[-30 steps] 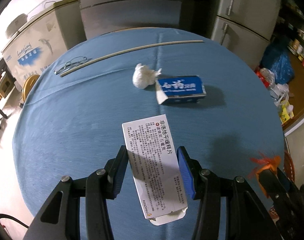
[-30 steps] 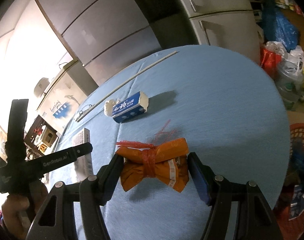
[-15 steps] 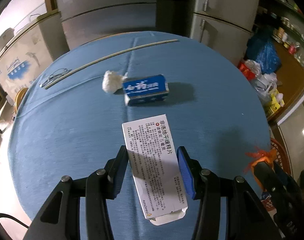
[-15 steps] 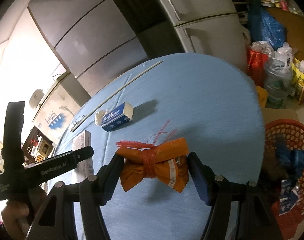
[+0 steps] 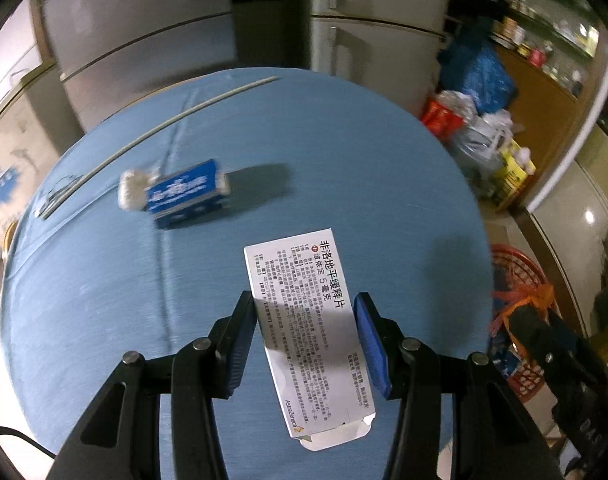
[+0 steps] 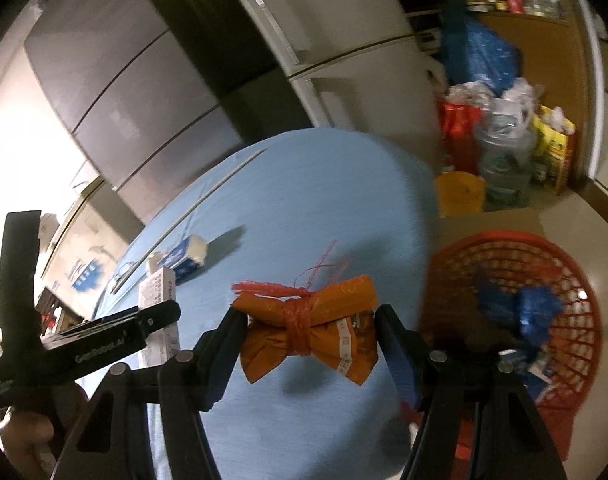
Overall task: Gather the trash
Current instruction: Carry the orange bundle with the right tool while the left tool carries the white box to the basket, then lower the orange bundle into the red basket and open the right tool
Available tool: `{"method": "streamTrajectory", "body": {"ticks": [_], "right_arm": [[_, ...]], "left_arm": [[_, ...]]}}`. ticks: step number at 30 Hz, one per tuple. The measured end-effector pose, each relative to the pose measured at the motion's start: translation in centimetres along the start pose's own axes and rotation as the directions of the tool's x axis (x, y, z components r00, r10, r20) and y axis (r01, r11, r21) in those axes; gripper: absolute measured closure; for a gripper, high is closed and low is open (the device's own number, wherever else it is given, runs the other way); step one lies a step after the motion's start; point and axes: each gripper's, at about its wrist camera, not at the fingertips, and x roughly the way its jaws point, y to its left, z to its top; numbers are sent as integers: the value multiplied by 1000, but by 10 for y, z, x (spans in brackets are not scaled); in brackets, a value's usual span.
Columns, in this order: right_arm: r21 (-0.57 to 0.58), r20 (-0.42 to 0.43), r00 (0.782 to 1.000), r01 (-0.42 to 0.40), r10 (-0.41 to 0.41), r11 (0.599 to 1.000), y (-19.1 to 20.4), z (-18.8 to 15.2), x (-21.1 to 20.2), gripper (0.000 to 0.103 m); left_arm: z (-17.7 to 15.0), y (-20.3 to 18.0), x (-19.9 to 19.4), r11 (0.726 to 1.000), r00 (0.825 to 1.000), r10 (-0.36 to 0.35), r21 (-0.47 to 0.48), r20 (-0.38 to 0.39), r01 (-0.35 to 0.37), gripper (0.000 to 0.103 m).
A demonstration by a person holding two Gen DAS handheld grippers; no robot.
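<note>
My left gripper [image 5: 305, 314] is shut on a white medicine box [image 5: 304, 312] printed with black text, held above the round blue table [image 5: 343, 152]. My right gripper [image 6: 309, 326] is shut on an orange wrapped bundle [image 6: 307, 330] tied with red string, held over the table's right edge. A blue box [image 5: 186, 194] with a crumpled white tissue [image 5: 130, 194] beside it lies on the table's far left. A red mesh basket [image 6: 543, 272] stands on the floor to the right, with blue trash [image 6: 531, 310] inside. It also shows in the left wrist view [image 5: 519, 272].
A long thin white stick [image 5: 164, 120] and wire glasses [image 5: 54, 196] lie at the table's far side. Grey refrigerators [image 5: 152, 32] stand behind. Bags and bottles [image 6: 499, 128] crowd the floor at the right. The left gripper's body [image 6: 84, 344] shows in the right wrist view.
Both grippers have swung to the right with their loads. The red basket has come into view and grown larger under the right gripper. The blue box has slid left in view.
</note>
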Motion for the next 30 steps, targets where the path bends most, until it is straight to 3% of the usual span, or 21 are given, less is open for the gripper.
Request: {"method": "streamTrajectory", "body": {"ticks": [15,30], "right_arm": [[103,50,989,132,-137,986,-71,6,-38,34],[150,28,976,211,-218,966,-123,12,-34,34]], "left_arm": [[3,-92,-3,976,994,-105,190,0,103,52],[-3,-138,6,944,989,-147,295,-35,150,52]]}}
